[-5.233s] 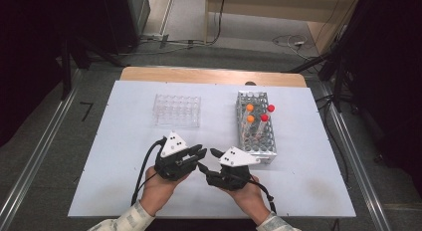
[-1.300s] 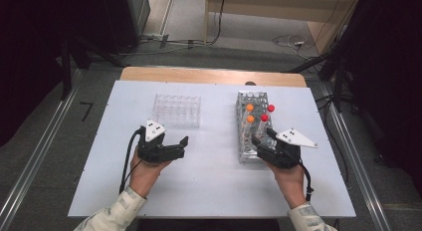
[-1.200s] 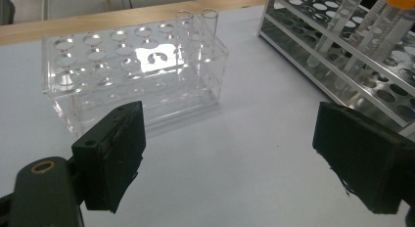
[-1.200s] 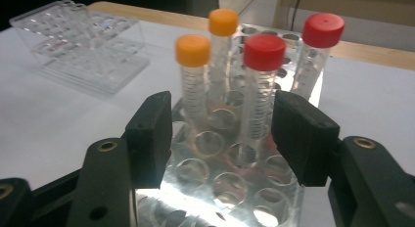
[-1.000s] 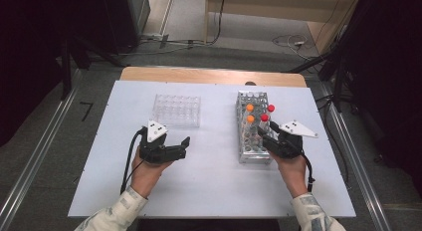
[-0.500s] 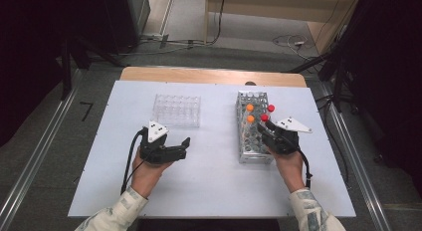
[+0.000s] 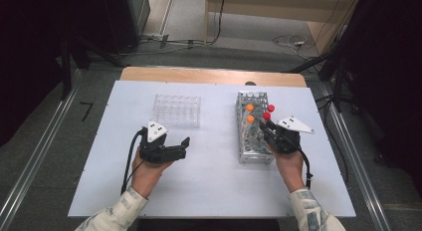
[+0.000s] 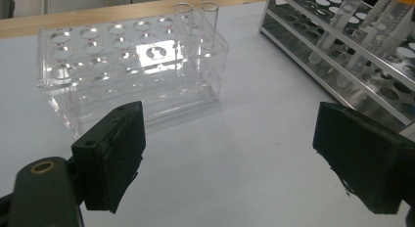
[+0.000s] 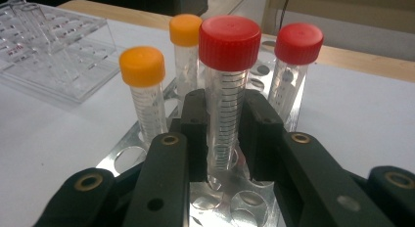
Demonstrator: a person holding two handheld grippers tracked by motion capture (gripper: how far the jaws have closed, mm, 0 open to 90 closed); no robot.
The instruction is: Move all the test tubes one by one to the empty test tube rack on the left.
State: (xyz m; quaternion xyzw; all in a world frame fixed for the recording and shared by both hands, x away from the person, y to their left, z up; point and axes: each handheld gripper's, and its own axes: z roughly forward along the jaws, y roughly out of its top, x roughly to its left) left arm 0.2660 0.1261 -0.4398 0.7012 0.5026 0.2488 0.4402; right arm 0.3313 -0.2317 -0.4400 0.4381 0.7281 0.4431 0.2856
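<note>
A metal tube rack (image 7: 254,154) stands right of centre with two orange-capped and two red-capped tubes. My right gripper (image 7: 264,126) reaches into it from the near right. In the right gripper view its jaws press both sides of the near red-capped tube (image 9: 229,90), which stands upright in the rack (image 9: 122,158); the gripper (image 9: 222,139) is shut on it. My left gripper (image 7: 183,147) rests open above the table, with nothing between its pads (image 8: 117,148), pointing towards the clear plastic rack (image 8: 127,70).
The clear rack (image 7: 176,110) sits left of centre and holds two uncapped glass tubes (image 8: 195,26) at one end. Orange-capped tubes (image 9: 143,65) and the other red-capped tube (image 9: 298,43) stand close around the gripped one. Bare white table (image 7: 214,171) lies between the hands.
The two grippers parted from the middle front. Over the last second the right gripper moved left from the rack's right side onto the red-capped tube and shut on it. The left gripper stayed still.
</note>
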